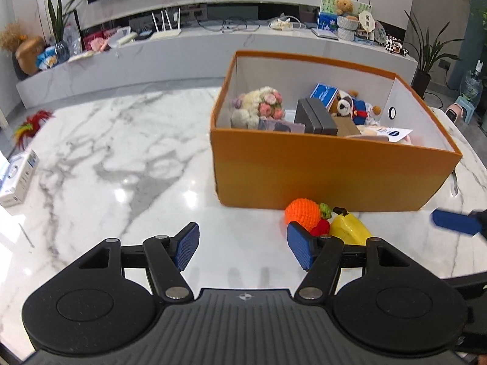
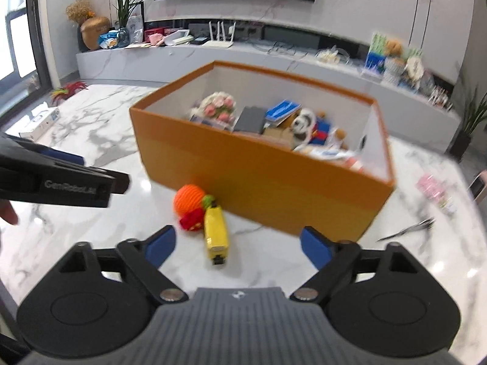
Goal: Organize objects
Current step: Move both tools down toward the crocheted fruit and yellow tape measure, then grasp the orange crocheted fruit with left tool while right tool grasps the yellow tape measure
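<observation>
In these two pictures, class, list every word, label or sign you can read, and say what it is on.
"GenRobot.AI", roughly: pale letters on the left tool's black body, slightly blurred.
White box at the table edge: print too small.
Blue box in the orange box: print blurred.
White card with a dark round mark: unreadable.

1. Both views are brightly and evenly lit; daylight is seen entering through a window (image 2: 18, 45) at the upper left of the right wrist view.
2. Round glare spots are reflected on the glossy marble table (image 1: 121, 164) near the frame centres.
3. A soft shadow is cast at the base of the orange box (image 1: 331, 179).
4. The right wrist view is smeared by motion blur; the left wrist view is mostly sharp.
5. Straight lines are bowed by fisheye distortion, and the corners are darkened.
</observation>
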Demonstrator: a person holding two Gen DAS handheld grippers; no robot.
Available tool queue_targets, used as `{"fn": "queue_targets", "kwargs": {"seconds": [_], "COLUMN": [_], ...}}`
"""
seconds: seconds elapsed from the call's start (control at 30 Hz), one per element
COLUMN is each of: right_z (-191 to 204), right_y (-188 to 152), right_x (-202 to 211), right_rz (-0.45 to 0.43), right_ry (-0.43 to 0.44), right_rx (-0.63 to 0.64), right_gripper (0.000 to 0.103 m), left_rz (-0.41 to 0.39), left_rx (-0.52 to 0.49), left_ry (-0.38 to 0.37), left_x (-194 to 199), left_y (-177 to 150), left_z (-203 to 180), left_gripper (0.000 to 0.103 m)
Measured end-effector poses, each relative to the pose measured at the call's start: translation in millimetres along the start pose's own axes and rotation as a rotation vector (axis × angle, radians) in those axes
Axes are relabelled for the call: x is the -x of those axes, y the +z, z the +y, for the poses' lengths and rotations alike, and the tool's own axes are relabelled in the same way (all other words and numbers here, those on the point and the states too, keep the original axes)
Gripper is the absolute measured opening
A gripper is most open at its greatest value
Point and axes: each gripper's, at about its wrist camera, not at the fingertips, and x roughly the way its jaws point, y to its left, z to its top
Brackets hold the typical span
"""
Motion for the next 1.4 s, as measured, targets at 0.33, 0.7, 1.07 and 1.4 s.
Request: {"fn": "queue_targets", "kwargs": {"seconds": [0.33, 0.7, 1.07, 1.4], "right_z": [-2.2, 3.6, -32.5, -50.1], "right_y": [-6.7, -4.9, -8.3, -12.4], "right_x": [-43.7, -72.5, -73.8, -71.5], "right_rz": [0.051, 0.064, 0.130, 0.126], "right_ry": [0.086, 0.075, 0.043, 0.042], "right_rx": [-0.060, -0.012, -0.108, -0.120], "right_gripper": [0.075, 0.078, 0.030, 0.033], "left_rz": [0.073, 0.107, 0.128, 0.113], "left_rx": [-0.002, 0.013, 0.006, 0.091], "left_ry": [-0.003, -0.017, -0.030, -0.149], "left_x": [-36.4, -57.6, -61.8, -67.1], "left_y": [-1.5, 2.3, 4.5, 6.4], "left_z": [-9.2, -8.3, -13.5, -26.5], "left_gripper": [0.075, 0.075, 0.075, 0.080]}}
